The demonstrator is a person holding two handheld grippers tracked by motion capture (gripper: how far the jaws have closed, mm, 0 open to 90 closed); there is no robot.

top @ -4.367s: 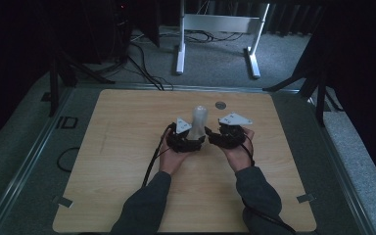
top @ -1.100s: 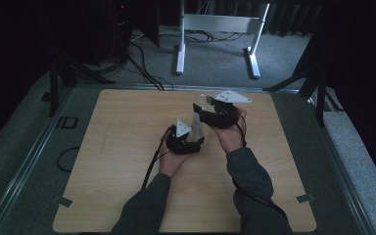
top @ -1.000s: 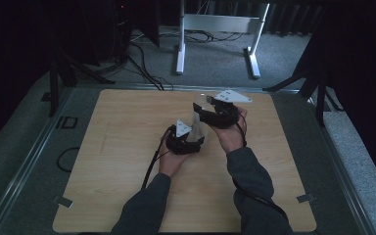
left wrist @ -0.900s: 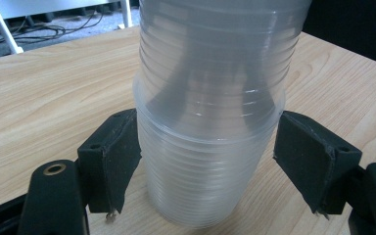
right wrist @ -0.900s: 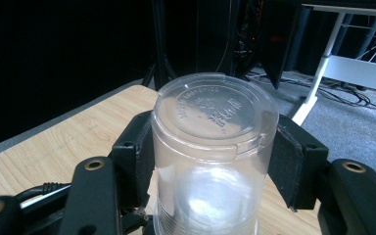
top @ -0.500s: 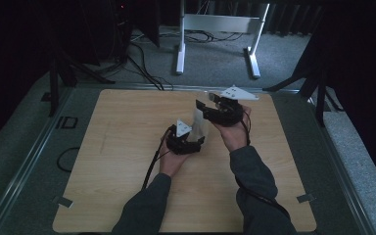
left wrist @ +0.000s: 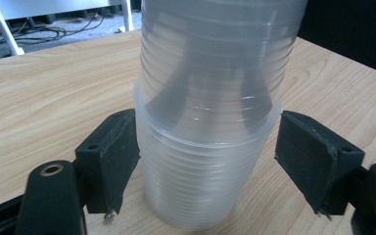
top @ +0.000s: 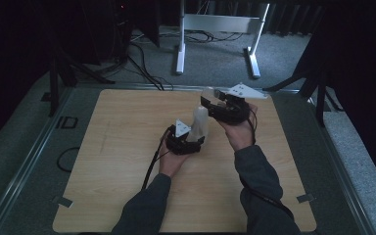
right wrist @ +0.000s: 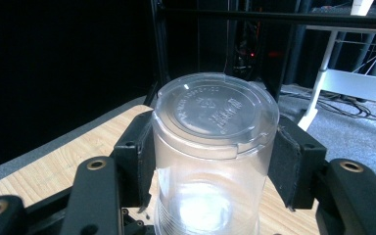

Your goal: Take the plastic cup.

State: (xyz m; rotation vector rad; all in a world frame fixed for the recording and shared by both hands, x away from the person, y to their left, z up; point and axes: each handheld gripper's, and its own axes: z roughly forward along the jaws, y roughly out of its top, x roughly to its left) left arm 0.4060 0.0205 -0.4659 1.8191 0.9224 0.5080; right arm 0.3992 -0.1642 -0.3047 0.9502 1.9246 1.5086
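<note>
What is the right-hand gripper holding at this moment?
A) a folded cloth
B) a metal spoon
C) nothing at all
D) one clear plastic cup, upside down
D: the right gripper has its black jaws pressed on both sides of a single clear cup with its base facing up, held away from the stack of cups that stands between the left gripper's jaws.
</note>
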